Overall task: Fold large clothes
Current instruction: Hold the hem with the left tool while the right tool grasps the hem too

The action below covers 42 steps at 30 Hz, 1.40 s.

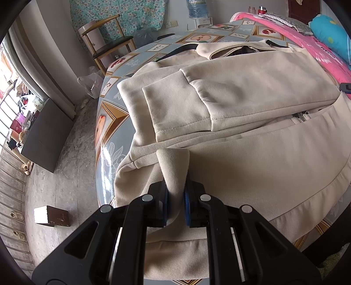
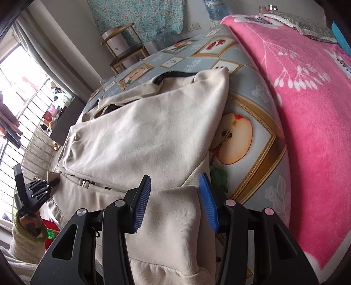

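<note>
A large beige zip-up garment [image 1: 241, 98] lies spread on a table with a fruit-patterned cover [image 1: 114, 122], its sleeve folded across the body. My left gripper [image 1: 176, 186] is shut on a raised fold of the garment's near hem, at the table's left edge. In the right wrist view the same garment [image 2: 142, 131] stretches away from me. My right gripper [image 2: 175, 193] stands open at the near right corner, with a thick fold of cloth lying between its blue pads [image 2: 143, 201] unpinched. The left gripper [image 2: 52, 183] shows far left, held by a hand.
A pink flowered blanket [image 2: 307, 109] borders the table cover [image 2: 252, 109] on the right. A wooden chair [image 1: 109, 39] stands past the far end, beside a water bottle [image 1: 197, 8]. A dark cabinet [image 1: 46, 136] and a small box [image 1: 51, 216] sit on the floor to the left.
</note>
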Motion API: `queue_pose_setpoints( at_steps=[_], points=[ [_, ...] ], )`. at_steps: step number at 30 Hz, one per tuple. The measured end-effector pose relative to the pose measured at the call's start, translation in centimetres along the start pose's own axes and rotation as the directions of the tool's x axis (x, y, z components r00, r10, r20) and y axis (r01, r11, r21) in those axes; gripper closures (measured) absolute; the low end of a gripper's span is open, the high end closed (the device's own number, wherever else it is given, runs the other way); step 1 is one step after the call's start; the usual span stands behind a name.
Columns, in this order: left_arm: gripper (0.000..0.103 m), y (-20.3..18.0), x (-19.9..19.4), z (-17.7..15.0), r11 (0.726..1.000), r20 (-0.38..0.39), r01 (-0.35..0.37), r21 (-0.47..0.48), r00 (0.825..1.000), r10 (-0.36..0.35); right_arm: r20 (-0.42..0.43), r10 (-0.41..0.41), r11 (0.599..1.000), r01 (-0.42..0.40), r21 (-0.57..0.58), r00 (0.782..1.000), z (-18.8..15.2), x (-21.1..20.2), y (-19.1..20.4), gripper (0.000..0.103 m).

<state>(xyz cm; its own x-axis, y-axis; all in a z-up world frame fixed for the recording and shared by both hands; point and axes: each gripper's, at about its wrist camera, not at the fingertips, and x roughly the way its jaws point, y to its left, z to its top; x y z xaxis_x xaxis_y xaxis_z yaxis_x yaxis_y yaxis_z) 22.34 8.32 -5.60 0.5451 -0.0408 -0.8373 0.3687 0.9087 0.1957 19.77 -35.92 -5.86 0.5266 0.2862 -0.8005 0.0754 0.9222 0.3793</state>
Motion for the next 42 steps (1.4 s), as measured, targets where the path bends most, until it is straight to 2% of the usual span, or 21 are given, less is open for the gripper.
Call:
queue_pose_setpoints(
  at_steps=[12, 18, 22, 27, 34, 42],
  points=[
    [0.092, 0.0, 0.0, 0.0, 1.0, -0.003, 0.0, -0.002, 1.0, 0.0, -0.067, 0.037, 0.999, -0.037, 0.006, 0.997, -3.1, -1.1, -0.4, 0.058],
    [0.092, -0.2, 0.1, 0.1, 1.0, -0.008, -0.005, -0.001, 1.0, 0.005, -0.066, -0.099, 0.993, 0.094, -0.073, 0.993, -3.1, -0.3, 1.2, 0.077],
    [0.092, -0.2, 0.1, 0.2, 1.0, -0.009, -0.007, 0.0, 1.0, 0.007, -0.027, -0.155, 0.976, 0.149, -0.159, 0.988, -3.4, -1.1, 2.9, 0.089],
    [0.092, -0.2, 0.0, 0.1, 1.0, -0.008, -0.006, 0.0, 1.0, 0.006, -0.01, -0.169, 0.96, 0.162, -0.23, 0.986, -3.6, -1.5, 4.0, 0.089],
    [0.092, -0.3, 0.1, 0.1, 1.0, -0.011, -0.009, -0.001, 1.0, 0.009, -0.043, -0.158, 0.978, 0.15, -0.146, 0.987, -2.7, -0.2, 2.2, 0.089],
    [0.092, -0.2, 0.2, 0.2, 1.0, -0.02, -0.025, 0.006, 0.999, 0.026, -0.024, -0.278, 0.935, 0.265, -0.237, 0.96, -3.3, 0.4, 4.0, 0.089]
  ],
)
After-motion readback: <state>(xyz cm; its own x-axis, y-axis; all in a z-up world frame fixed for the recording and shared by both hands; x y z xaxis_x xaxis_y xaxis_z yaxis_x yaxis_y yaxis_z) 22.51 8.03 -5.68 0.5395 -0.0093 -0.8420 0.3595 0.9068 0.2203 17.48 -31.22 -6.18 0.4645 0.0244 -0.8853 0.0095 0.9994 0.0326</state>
